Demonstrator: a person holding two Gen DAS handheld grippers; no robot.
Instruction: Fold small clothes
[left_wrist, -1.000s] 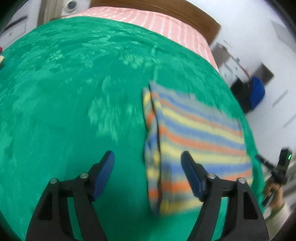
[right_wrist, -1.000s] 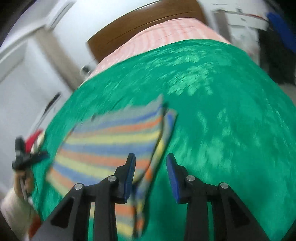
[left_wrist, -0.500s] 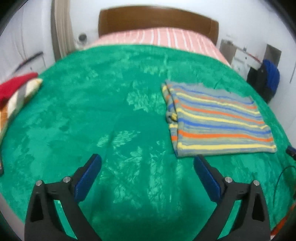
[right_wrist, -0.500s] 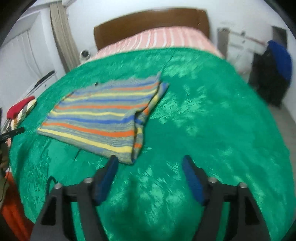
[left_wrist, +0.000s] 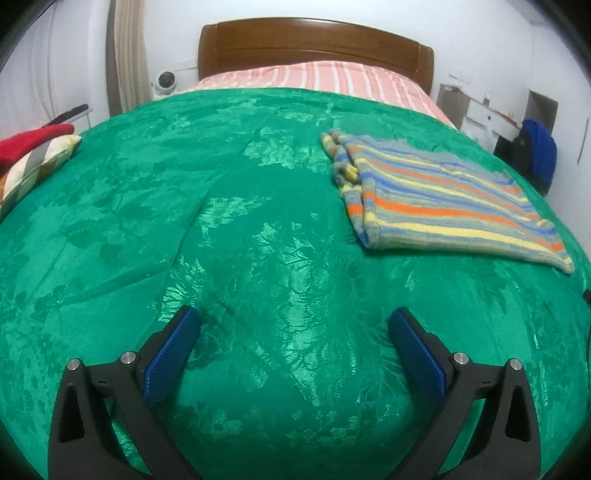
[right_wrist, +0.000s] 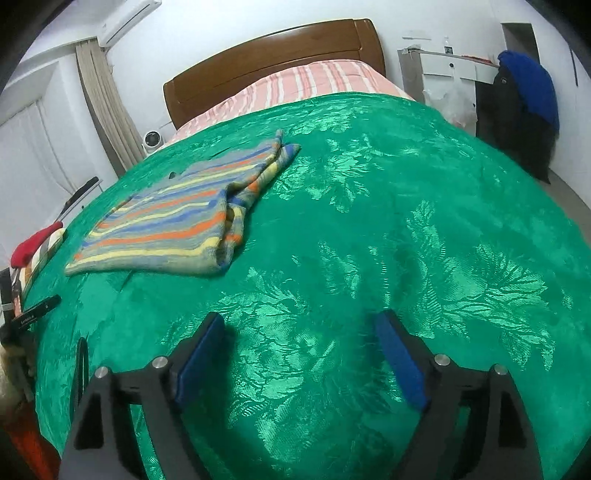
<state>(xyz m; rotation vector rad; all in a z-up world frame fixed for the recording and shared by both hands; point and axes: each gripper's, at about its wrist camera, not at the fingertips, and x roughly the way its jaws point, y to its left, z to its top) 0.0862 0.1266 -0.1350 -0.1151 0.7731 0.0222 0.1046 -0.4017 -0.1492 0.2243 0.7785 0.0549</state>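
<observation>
A folded striped knit garment (left_wrist: 439, 195), grey with blue, orange and yellow bands, lies flat on the green bedspread (left_wrist: 229, 221). In the left wrist view it sits far ahead to the right; in the right wrist view the garment (right_wrist: 177, 225) lies ahead to the left. My left gripper (left_wrist: 293, 323) hovers over bare bedspread, its jaws opening, nothing between them. My right gripper (right_wrist: 299, 325) is also well back from the garment, its jaws still opening over bare bedspread (right_wrist: 406, 221), nothing between them.
A red and patterned pile of clothes (left_wrist: 33, 155) lies at the bed's left edge. The wooden headboard (left_wrist: 314, 48) and striped pink sheet (left_wrist: 325, 77) are at the far end. A dark blue jacket (right_wrist: 528, 92) hangs at the right, near a white cabinet (right_wrist: 439, 74).
Both grippers let go of the striped garment and pulled back from it; their jaws spread wide. The garment now lies folded on the bedspread.
</observation>
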